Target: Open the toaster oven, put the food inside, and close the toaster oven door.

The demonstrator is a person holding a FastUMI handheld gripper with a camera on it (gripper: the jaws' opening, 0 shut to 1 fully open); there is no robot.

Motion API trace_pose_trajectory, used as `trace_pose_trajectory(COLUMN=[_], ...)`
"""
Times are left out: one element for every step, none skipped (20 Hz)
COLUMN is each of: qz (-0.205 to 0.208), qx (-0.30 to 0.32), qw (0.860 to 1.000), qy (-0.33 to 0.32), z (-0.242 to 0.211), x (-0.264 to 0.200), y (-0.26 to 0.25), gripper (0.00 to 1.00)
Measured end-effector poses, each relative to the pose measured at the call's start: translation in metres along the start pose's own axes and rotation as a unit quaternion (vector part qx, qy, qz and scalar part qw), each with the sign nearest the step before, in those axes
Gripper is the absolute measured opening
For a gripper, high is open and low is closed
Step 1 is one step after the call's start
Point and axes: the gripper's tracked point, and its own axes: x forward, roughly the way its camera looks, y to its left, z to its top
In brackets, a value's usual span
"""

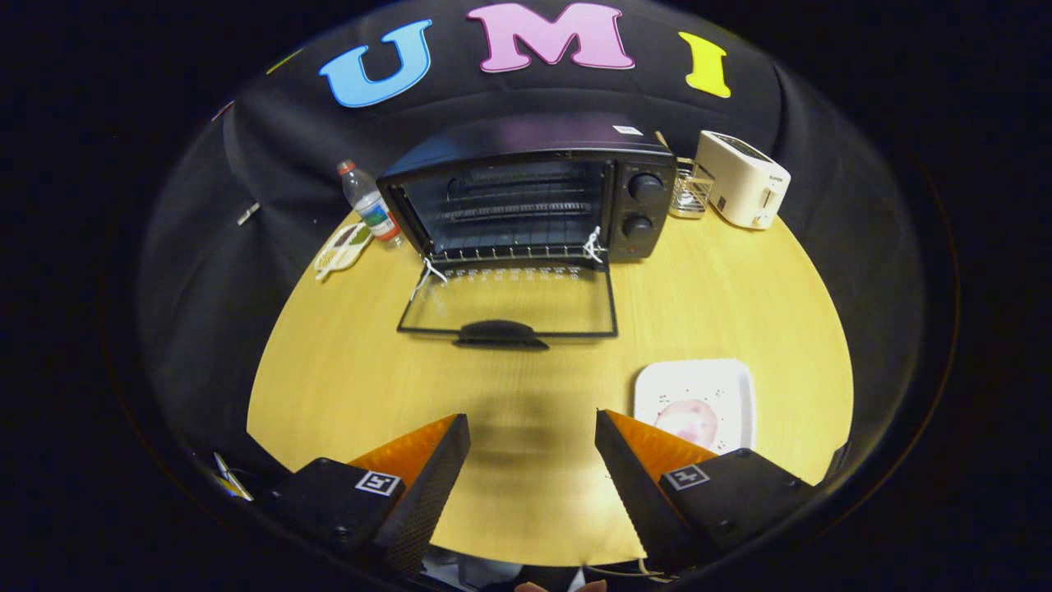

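On the worktop [345, 370], the toaster oven [526, 197] stands with its door [509, 304] folded flat and cavity vacant, so opening is judged done, while the food [689, 419] lies on its plate [723, 382] beside the gripper [532, 436], jaws apart and holding nothing, bare wood between.

The right finger [649, 460] hides the plate's [723, 386] near corner. The food [689, 421] on it is blurry. The oven [526, 197] half hides the rack [690, 191] by the desk's far edge.
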Motion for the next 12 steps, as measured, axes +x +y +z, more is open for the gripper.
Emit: trace_pose_trajectory(qz=[0.0, -0.006, -0.015, -0.023, -0.026, -0.028, -0.031, -0.033, -0.036, -0.039, -0.041, -0.039], qx=[0.0, -0.003, -0.009, -0.013, -0.013, -0.01, -0.004, 0.002, 0.011, 0.024, 0.039, 0.05], qw=[1.0, 1.0, 0.999, 0.999, 0.998, 0.997, 0.995, 0.993, 0.992, 0.99, 0.988, 0.987], qy=[0.015, 0.023, 0.032, 0.043, 0.058, 0.076, 0.095, 0.11, 0.123, 0.134, 0.141, 0.149], z=[-0.003, -0.003, -0.003, -0.002, -0.004, -0.007, -0.011, -0.013, -0.016, -0.019, -0.021, -0.022], x=[-0.006, -0.01, -0.013, -0.013, -0.013, -0.01, -0.007, -0.001, 0.006, 0.015, 0.023, 0.031], y=[-0.017, -0.036, -0.057, -0.078, -0.096, -0.113, -0.132, -0.148, -0.164, -0.178, -0.191, -0.2], gripper=[0.99, 0.99, 0.99, 0.99, 0.99, 0.98, 0.98, 0.98, 0.98, 0.98, 0.98, 0.99])
